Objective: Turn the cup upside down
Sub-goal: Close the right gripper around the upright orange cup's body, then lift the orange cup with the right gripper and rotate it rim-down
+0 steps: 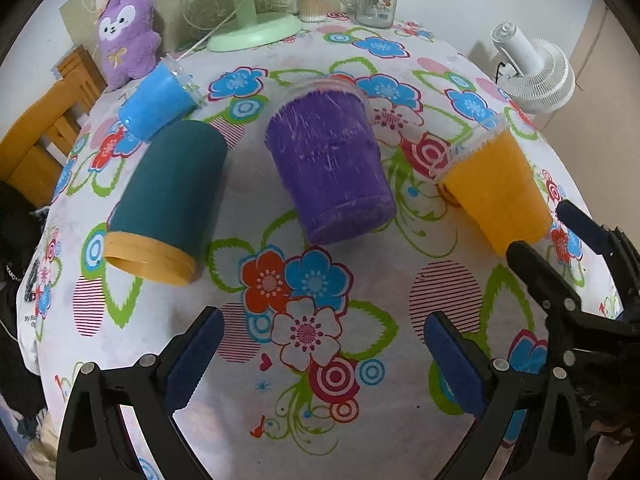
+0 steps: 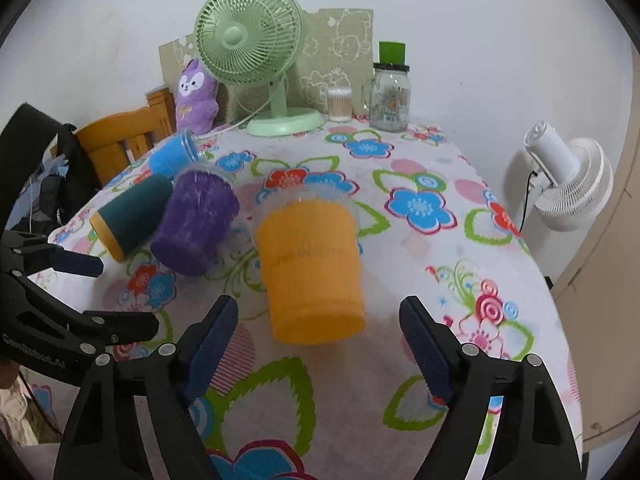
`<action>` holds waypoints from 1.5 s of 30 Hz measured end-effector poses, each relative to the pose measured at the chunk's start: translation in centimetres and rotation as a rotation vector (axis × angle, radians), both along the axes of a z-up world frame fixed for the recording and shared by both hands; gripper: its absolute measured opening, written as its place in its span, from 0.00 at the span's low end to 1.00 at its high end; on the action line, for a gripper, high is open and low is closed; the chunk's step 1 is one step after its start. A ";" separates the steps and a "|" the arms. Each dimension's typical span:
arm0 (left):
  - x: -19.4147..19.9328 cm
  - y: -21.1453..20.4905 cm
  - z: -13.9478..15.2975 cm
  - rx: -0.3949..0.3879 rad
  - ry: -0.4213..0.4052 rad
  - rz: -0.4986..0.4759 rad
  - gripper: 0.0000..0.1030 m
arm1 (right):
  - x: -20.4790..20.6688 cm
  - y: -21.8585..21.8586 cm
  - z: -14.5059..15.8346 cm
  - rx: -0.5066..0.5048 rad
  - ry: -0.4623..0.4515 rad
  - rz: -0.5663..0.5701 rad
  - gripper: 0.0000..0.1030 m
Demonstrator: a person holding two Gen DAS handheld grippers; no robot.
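Both blue-padded tongs, right gripper and left gripper, are hanging spread and empty near the upside-down orange plastic cup, risking knocking it over.

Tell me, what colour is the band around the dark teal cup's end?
Orange-yellow band on the teal cup, clearest in the left wrist view.

Soft even indoor light, faint shadows, fisheye-bent edges — dark vignette corners
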State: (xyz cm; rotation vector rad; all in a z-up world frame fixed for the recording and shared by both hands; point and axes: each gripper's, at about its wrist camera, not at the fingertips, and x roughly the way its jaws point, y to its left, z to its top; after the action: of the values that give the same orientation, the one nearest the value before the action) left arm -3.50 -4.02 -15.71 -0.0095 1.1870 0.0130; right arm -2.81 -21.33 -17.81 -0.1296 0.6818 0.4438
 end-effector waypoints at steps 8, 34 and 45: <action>0.1 -0.2 -0.9 0.011 -0.003 -0.023 0.98 | 0.2 0.4 -1.7 0.015 -0.002 0.000 0.74; -0.6 1.1 5.3 -0.053 0.046 0.013 0.98 | -0.2 1.1 5.4 -0.001 0.114 -0.005 0.55; 1.3 1.7 9.6 -0.075 0.023 0.023 0.98 | 1.7 2.0 11.5 -0.021 0.211 -0.012 0.55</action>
State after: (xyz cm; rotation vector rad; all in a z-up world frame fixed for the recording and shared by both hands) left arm -2.19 -2.36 -6.08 -0.0898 1.2099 -0.0111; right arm -1.13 -19.34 -6.28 -0.0992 0.8943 0.4431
